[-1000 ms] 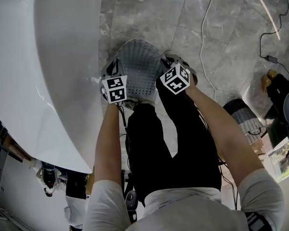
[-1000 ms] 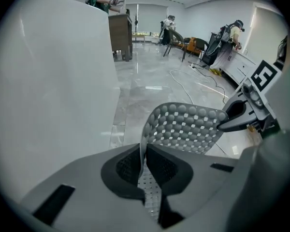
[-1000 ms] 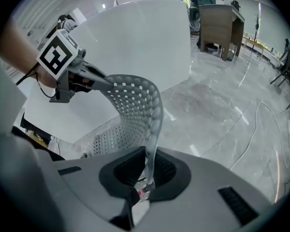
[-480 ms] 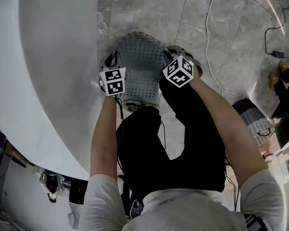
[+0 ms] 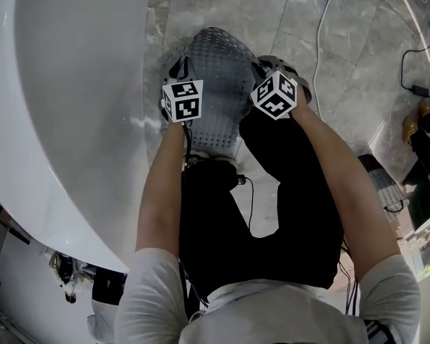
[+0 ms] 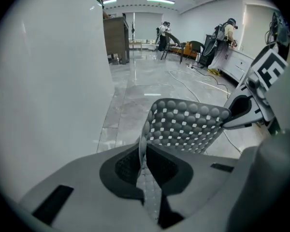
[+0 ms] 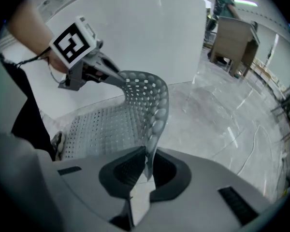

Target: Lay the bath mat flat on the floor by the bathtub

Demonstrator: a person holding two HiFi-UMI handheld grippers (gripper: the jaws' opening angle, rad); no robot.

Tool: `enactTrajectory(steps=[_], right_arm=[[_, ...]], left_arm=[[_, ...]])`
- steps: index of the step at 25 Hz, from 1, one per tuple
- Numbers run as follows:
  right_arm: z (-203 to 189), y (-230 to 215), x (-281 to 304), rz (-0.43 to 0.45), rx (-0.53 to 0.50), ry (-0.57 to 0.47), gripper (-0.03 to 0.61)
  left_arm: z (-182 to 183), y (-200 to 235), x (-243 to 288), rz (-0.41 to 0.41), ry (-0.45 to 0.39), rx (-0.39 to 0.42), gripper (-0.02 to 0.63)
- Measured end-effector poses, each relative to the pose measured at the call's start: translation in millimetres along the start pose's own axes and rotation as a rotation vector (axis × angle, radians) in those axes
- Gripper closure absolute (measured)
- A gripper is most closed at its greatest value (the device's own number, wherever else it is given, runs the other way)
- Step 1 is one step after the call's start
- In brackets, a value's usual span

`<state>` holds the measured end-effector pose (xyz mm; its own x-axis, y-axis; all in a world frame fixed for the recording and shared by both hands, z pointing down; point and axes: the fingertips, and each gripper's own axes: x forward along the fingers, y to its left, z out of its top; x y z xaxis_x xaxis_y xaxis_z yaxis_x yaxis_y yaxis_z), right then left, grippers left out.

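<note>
Grey marble floor (image 5: pixel 287 41)
White bathtub (image 5: pixel 72 84) on the left; a white cable (image 5: pixel 322 20) and a black cable (image 5: pixel 418 89) trail at far right.

Grey perforated bath mat (image 5: pixel 216 84) hangs curled beside bathtub (image 5: pixel 72 106).

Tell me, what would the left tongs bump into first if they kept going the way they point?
The left tongs are shut on the grey perforated rubber bath mat, so that is already there. Past it, probably the grey marble floor beside the white bathtub, though depth is unclear.
</note>
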<state>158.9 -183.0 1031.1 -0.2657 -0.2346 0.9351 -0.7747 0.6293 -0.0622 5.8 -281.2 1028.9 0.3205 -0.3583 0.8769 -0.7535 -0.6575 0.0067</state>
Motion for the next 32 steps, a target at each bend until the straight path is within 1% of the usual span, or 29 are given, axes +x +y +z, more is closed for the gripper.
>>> enactTrajectory(steps=[2, 3, 5, 10, 15, 19, 22, 25, 28, 30, 32], right_arm=[[-2, 0, 5, 0.001, -0.073, 0.012, 0.558], [-3, 0, 8, 0.006, -0.077, 0.014, 0.558], [-3, -4, 15, 0.013, -0.046, 0.016, 0.558], [2, -33, 31, 0.004, 0.016, 0.027, 0.558], [-3, -43, 47, 0.006, -0.027, 0.057, 0.557], [2, -66, 67, -0.002, -0.013, 0.055, 0.557], [-7, -74, 79, -0.005, -0.011, 0.069, 0.558], [-4, -91, 93, -0.027, -0.039, 0.059, 0.558], [-10, -86, 101, -0.024, -0.078, 0.06, 0.558], [-13, -86, 105, -0.028, -0.131, 0.062, 0.557], [-14, -91, 107, -0.046, -0.206, 0.074, 0.555]], left_arm=[[1, 1, 9, -0.003, 0.003, 0.003, 0.591], [2, 2, 13, -0.007, 0.004, 0.005, 0.591], [5, 4, 22, -0.016, 0.008, 0.012, 0.591], [11, 13, 45, -0.025, 0.033, 0.035, 0.59], [13, 15, 67, -0.016, 0.08, 0.078, 0.589], [19, 21, 92, -0.004, 0.078, 0.128, 0.589], [13, 20, 105, -0.013, 0.089, 0.174, 0.589], [19, 29, 123, -0.008, 0.066, 0.195, 0.589], [7, 28, 130, -0.024, 0.078, 0.202, 0.589], [6, 29, 135, -0.022, 0.081, 0.21, 0.589], [12, 32, 138, -0.005, 0.078, 0.236, 0.589]])
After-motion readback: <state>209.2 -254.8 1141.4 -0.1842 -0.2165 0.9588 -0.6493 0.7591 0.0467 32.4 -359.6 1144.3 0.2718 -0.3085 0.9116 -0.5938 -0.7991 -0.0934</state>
